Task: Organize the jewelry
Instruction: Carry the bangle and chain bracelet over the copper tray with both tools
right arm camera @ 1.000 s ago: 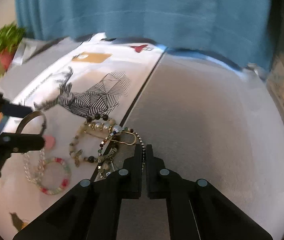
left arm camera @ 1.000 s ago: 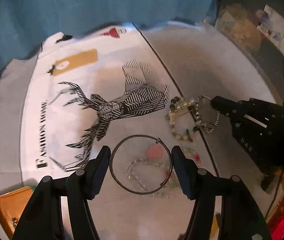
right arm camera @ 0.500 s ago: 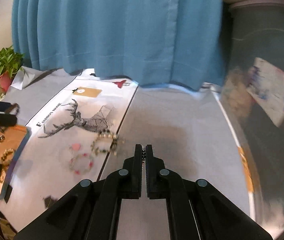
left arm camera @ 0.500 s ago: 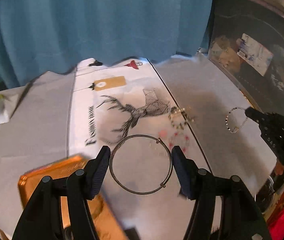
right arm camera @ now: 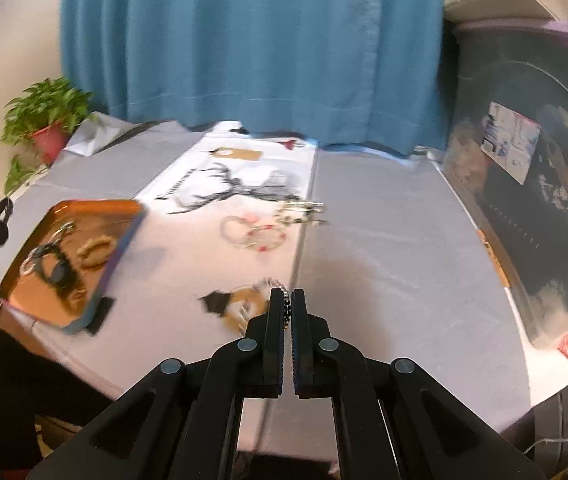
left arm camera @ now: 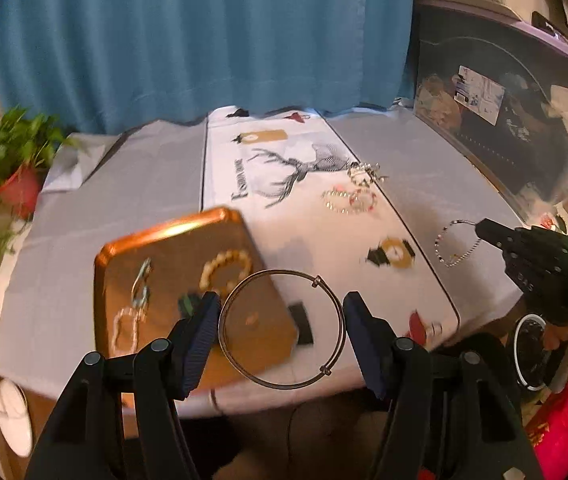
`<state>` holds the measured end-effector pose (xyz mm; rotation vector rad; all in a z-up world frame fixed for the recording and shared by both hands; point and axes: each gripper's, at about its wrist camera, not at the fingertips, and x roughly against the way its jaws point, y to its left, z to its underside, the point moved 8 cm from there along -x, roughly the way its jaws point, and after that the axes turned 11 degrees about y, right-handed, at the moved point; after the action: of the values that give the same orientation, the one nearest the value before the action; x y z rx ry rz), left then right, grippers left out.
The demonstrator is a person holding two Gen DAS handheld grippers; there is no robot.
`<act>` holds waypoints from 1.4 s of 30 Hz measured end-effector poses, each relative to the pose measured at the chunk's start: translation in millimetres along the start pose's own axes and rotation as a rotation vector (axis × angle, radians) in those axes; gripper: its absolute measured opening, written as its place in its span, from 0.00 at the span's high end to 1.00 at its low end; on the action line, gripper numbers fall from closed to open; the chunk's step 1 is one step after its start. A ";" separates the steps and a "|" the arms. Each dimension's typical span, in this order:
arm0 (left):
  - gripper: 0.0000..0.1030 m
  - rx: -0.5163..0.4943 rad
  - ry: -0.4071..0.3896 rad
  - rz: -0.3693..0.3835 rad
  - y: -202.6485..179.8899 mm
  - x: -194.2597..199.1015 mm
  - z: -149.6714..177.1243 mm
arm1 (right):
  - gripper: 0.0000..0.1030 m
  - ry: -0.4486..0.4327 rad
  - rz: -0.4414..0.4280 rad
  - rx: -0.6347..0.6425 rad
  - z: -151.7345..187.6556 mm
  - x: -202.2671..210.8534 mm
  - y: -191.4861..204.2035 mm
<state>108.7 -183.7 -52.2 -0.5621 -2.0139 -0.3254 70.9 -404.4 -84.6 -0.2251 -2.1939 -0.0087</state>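
Note:
My left gripper (left arm camera: 282,328) is shut on a thin metal bangle (left arm camera: 325,374), held by its two sides above the near corner of the copper tray (left arm camera: 132,248). The tray holds several bracelets (left arm camera: 226,268). My right gripper (right arm camera: 287,304) is shut on a beaded chain bracelet (left arm camera: 453,244) that hangs from its tips above the table; in the right wrist view only a few beads (right arm camera: 287,308) show between the jaws. More bracelets (left arm camera: 349,200) lie on the white deer-print cloth (left arm camera: 276,176).
The table has a grey cloth (right arm camera: 383,240). A potted plant (left arm camera: 8,160) stands at the far left. A blue curtain (left arm camera: 204,40) hangs behind. A dark storage bin (left arm camera: 503,120) stands along the right edge. The tray also shows in the right wrist view (right arm camera: 96,208).
Both grippers have risen and pulled back from the cloth, each carrying its bracelet. The left one has swung left, so the copper tray now lies under the bangle.

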 end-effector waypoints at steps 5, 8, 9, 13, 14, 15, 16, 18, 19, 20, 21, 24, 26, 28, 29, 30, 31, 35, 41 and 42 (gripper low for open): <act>0.43 0.044 -0.006 -0.003 16.4 19.1 34.8 | 0.97 -0.014 -0.040 0.017 11.6 25.0 37.2; 0.43 0.063 -0.019 -0.015 26.9 30.8 53.5 | 0.97 -0.030 -0.062 0.037 18.9 42.8 56.2; 0.42 0.069 -0.021 -0.019 30.0 34.1 58.5 | 0.97 -0.034 -0.070 0.047 21.8 49.0 62.9; 0.42 0.110 -0.035 -0.021 47.2 49.5 86.0 | 0.97 -0.055 -0.086 0.102 35.9 74.8 91.3; 0.42 0.121 -0.039 -0.025 53.0 54.1 93.6 | 0.97 -0.057 -0.093 0.112 39.1 80.0 97.4; 0.42 0.133 -0.044 -0.034 58.0 58.4 100.6 | 0.97 -0.061 -0.100 0.125 42.7 85.6 104.2; 0.42 0.144 -0.048 -0.045 63.9 61.7 106.2 | 0.97 -0.065 -0.107 0.139 46.2 91.1 111.9; 0.42 0.166 -0.053 -0.066 75.3 67.4 116.8 | 0.97 -0.063 -0.127 0.169 53.4 100.3 128.6; 0.42 0.175 -0.053 -0.069 79.6 68.8 119.5 | 0.97 -0.065 -0.131 0.177 55.7 103.2 133.6; 0.42 0.188 -0.053 -0.069 86.1 70.7 121.7 | 0.97 -0.067 -0.138 0.185 57.4 106.3 139.0; 0.42 0.197 -0.055 -0.070 90.8 72.1 123.7 | 0.97 -0.066 -0.150 0.195 59.7 109.5 147.0; 0.42 0.221 -0.060 -0.075 104.6 72.4 125.1 | 0.97 -0.058 -0.171 0.223 62.5 113.4 165.7; 0.42 0.228 -0.061 -0.070 110.5 69.9 123.2 | 0.97 -0.053 -0.185 0.235 60.6 113.1 176.1; 0.42 0.229 -0.057 -0.062 115.0 65.6 119.6 | 0.97 -0.053 -0.191 0.247 56.9 112.0 185.8; 0.42 0.230 -0.057 -0.063 116.5 63.6 118.4 | 0.97 -0.052 -0.193 0.254 54.1 110.4 190.6; 0.42 0.230 -0.057 -0.063 118.9 61.3 116.2 | 0.97 -0.052 -0.193 0.257 52.0 109.3 193.3; 0.42 0.229 -0.056 -0.064 120.9 59.1 113.7 | 0.97 -0.051 -0.195 0.260 48.7 106.9 196.8; 0.42 0.239 -0.051 -0.061 133.1 45.9 100.8 | 0.97 -0.042 -0.198 0.264 32.0 92.7 206.6; 0.42 0.239 -0.037 -0.073 152.4 18.0 74.1 | 0.97 -0.024 -0.202 0.272 2.8 59.2 221.5; 0.42 0.239 -0.035 -0.072 155.3 13.2 70.1 | 0.97 -0.021 -0.203 0.274 -1.1 53.3 223.5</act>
<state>130.6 -15.8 -75.3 -0.3481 -2.0736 -0.1164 78.0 -176.2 -58.1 0.1513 -2.2009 0.1804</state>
